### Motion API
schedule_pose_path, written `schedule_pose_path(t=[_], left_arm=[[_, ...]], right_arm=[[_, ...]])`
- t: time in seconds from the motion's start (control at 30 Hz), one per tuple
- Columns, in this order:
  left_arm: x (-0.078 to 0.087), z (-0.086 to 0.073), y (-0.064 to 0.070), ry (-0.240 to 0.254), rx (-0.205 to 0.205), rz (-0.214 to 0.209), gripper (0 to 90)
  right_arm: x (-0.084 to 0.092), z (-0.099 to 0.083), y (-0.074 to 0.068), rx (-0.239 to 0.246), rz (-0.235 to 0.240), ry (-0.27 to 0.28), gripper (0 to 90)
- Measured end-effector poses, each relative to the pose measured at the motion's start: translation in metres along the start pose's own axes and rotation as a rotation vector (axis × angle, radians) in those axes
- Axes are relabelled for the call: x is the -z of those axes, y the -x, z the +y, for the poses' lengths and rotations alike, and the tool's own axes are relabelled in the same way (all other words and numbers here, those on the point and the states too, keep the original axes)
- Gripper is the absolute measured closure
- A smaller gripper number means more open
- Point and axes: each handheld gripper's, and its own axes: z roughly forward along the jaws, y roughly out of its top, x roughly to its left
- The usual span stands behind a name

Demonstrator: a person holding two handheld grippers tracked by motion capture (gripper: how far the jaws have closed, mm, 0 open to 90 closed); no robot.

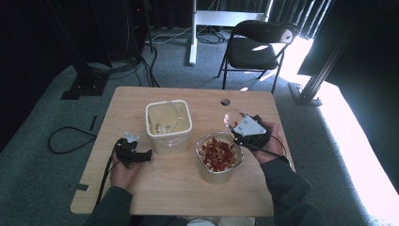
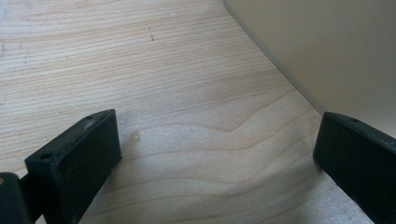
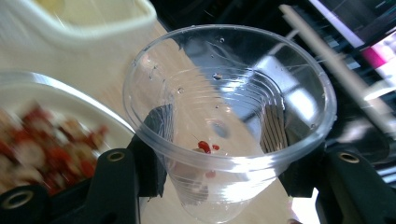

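Note:
My right gripper (image 3: 212, 154) is shut on a clear plastic cup (image 3: 229, 116), its jaws pressing on both sides of the cup wall. A few small red bits cling inside the cup. In the high view that gripper (image 1: 237, 127) holds the cup (image 1: 230, 118) just behind a round tub of red and pale pieces (image 1: 219, 155). A cream square tub (image 1: 168, 123) stands left of it. My left gripper (image 1: 146, 154) rests on the table beside the cream tub, open, with bare wood between its jaws (image 2: 217, 154). The cream tub's wall (image 2: 327, 51) stands close to the right jaw.
The wooden table (image 1: 179, 188) has a small round hole (image 1: 225, 101) near its far edge. A black folding chair (image 1: 256, 47) stands beyond the table, and cables (image 1: 70, 136) lie on the carpet at the left.

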Motion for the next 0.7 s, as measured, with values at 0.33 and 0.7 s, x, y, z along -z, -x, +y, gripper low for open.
schedule_pose_path(t=[0.33,0.7], left_arm=[[0.0,0.0,0.0,-0.002,-0.001,-0.001,1.2],[0.0,0.0,0.0,-0.001,-0.002,-0.003,1.2]], right_arm=[[-0.006,0.01,0.027,-0.338,0.264,0.12,43.9],[-0.022,0.042,0.017,-0.369,0.403,0.142,43.4]])
